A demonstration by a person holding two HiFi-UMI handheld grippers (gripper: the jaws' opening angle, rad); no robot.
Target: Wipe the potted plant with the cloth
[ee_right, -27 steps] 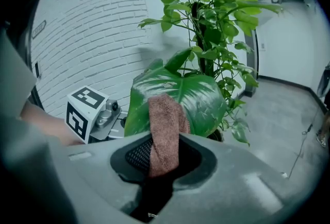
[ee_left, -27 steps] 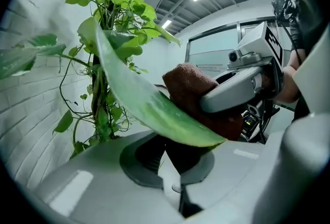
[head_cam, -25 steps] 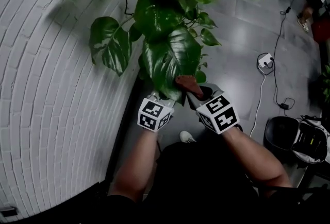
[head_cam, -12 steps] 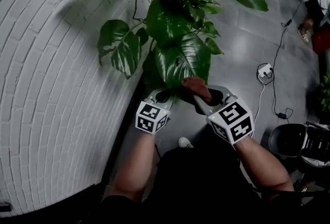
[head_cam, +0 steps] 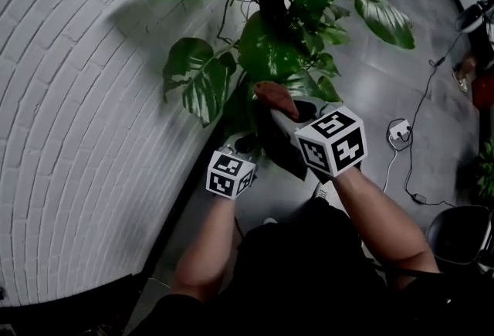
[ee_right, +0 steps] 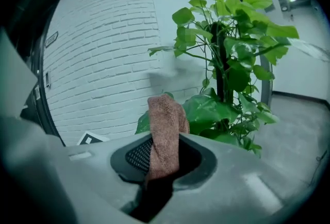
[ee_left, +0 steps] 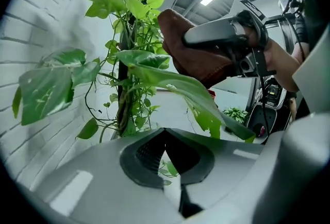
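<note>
2 grippers in play: my right gripper (ee_right: 164,160) pinches the brown cloth (ee_right: 165,130) onto a leaf of the potted plant (head_cam: 267,58); my left gripper (ee_left: 166,139), jaws together, sits beneath.

Bare indoor hall: white brick wall (head_cam: 77,134), glossy floor (head_cam: 370,87).

left gripper (head_cam: 241,145): low, jaws together | right gripper (head_cam: 287,112): higher, jaws clamped
</note>
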